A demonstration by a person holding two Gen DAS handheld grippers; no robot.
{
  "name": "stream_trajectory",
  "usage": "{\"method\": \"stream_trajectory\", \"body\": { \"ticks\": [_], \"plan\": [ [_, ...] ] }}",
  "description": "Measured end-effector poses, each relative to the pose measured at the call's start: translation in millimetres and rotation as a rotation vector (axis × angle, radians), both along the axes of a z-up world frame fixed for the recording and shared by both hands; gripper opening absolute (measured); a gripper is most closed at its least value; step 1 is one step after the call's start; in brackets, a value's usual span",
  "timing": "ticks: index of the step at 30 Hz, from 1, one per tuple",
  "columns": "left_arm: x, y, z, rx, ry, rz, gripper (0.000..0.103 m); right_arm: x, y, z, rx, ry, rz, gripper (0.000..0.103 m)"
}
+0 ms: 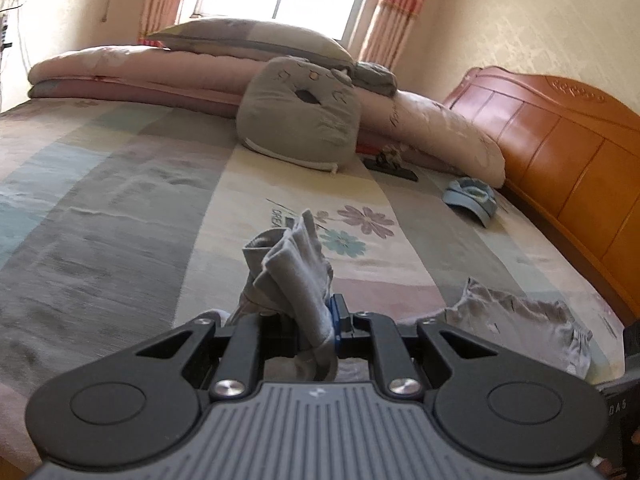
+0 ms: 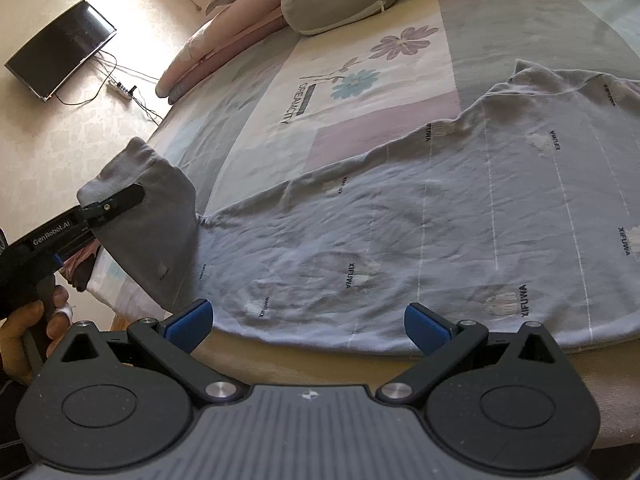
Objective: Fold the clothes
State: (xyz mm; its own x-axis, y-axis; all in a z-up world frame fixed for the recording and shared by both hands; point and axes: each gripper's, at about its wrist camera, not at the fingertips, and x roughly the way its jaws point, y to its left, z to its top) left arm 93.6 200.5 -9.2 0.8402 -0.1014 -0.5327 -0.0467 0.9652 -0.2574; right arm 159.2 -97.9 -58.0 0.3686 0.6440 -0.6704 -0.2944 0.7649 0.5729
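My left claw (image 2: 120, 200) is pinched tight on the sleeve (image 2: 148, 216) of the grey top (image 2: 400, 232), which lies spread on the bed (image 2: 360, 128). My right claw (image 2: 308, 322) gapes empty over the hem. I'd carry the sleeve across flat, probably to the centre line.

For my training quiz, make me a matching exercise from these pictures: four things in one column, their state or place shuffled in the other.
Things
1. left gripper
2. right gripper
3. blue cap
4. grey cat cushion

States or places
A. open, nothing between the fingers
B. leaning against the rolled pink quilt
C. shut on the grey garment's sleeve
D. lying near the wooden headboard

Pairs: 1-C, 2-A, 3-D, 4-B
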Motion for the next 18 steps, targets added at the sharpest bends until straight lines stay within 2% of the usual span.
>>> {"method": "stream_trajectory", "body": {
  "ticks": [6, 13, 18],
  "plan": [
    [3.2, -13.8, -6.6, 0.028, 0.023, -0.044, 0.013, 0.0, 2.7, 0.7, 0.001, -0.003, 0.011, 0.103],
    [10.0, -32.0, -17.7, 0.094, 0.063, -0.096, 0.013, 0.8, 0.6, 0.8, -0.001, -0.003, 0.001, 0.103],
    [20.3, -38.6, -31.2, 0.109, 0.1, -0.108, 0.014, 0.1, 0.1, 1.7, -0.003, -0.004, 0.0, 0.103]
  ]
}}
